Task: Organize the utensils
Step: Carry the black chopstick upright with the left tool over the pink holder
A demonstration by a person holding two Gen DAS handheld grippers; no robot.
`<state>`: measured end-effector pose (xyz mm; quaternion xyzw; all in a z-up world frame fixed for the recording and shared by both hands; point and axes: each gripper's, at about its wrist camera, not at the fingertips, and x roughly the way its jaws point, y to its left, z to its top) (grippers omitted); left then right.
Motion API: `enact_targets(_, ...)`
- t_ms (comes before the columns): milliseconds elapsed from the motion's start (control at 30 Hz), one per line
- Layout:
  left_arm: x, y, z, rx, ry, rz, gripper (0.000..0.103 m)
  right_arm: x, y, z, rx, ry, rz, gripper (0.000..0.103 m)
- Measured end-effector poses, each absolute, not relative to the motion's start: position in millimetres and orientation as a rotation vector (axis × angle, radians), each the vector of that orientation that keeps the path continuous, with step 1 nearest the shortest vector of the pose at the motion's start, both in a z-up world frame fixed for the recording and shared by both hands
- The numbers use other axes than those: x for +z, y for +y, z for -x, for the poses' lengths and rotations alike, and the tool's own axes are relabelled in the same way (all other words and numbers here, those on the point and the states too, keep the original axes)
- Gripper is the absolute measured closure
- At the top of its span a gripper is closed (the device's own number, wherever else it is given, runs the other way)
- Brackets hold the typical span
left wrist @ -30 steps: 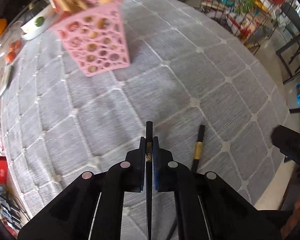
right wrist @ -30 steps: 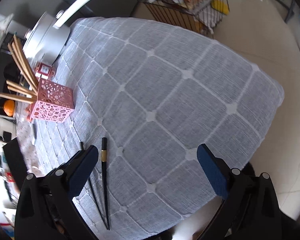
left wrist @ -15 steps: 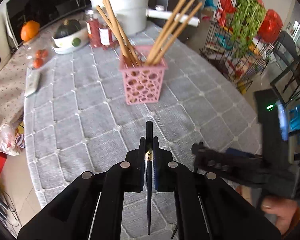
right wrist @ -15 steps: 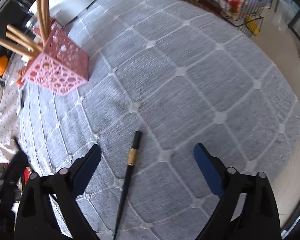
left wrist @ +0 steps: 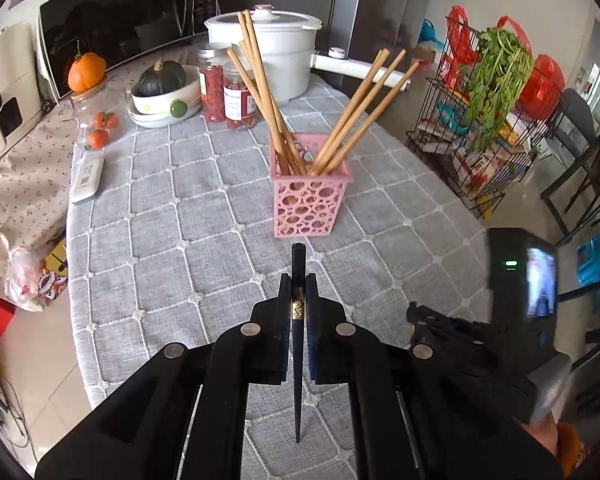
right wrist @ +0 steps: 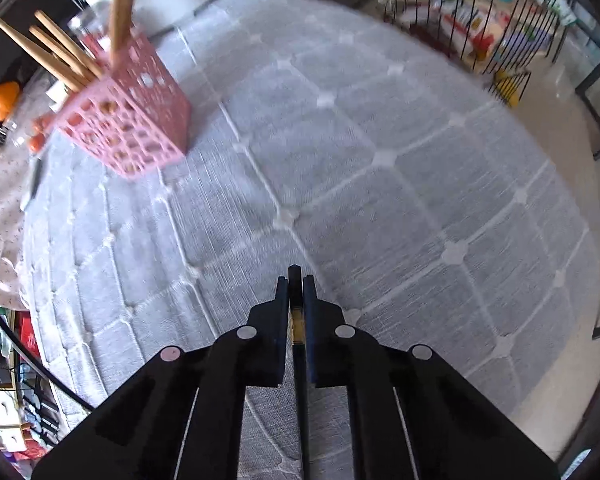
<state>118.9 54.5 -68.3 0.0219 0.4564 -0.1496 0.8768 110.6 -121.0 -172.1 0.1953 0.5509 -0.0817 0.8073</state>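
Left gripper (left wrist: 298,300) pinches 1 black chopstick (left wrist: 298,344) at its gold band, lifted clear of the grey tablecloth (left wrist: 172,240). Right gripper (right wrist: 296,300) has just closed its jaws on the 2nd black chopstick (right wrist: 295,276), low over the cloth.

Step in hand, as judged: carry both to the pink basket (left wrist: 308,208). Lift high, tip each stick vertical, enter away from the wooden chopsticks (left wrist: 352,120).

Each stick's long axis runs along its gripper's fingers: blunt end forward toward the basket, thin tip back toward the camera.

A pink holder (left wrist: 309,204) (round-hole pattern) stands on grey tablecloth (left wrist: 180,240) crossed by white diamond stitching.
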Motion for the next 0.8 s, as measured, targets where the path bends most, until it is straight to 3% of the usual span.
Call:
enact_targets(333,-42,67,-108,-0.352,0.884,0.026,0.097,-76,-148,-67,-0.069,0.848,-0.498,0.096)
enact_targets(800,44,60,-125,-0.34,0.692,0.068,0.097,23,-180,-80,-0.04,0.661,-0.544,0.096)
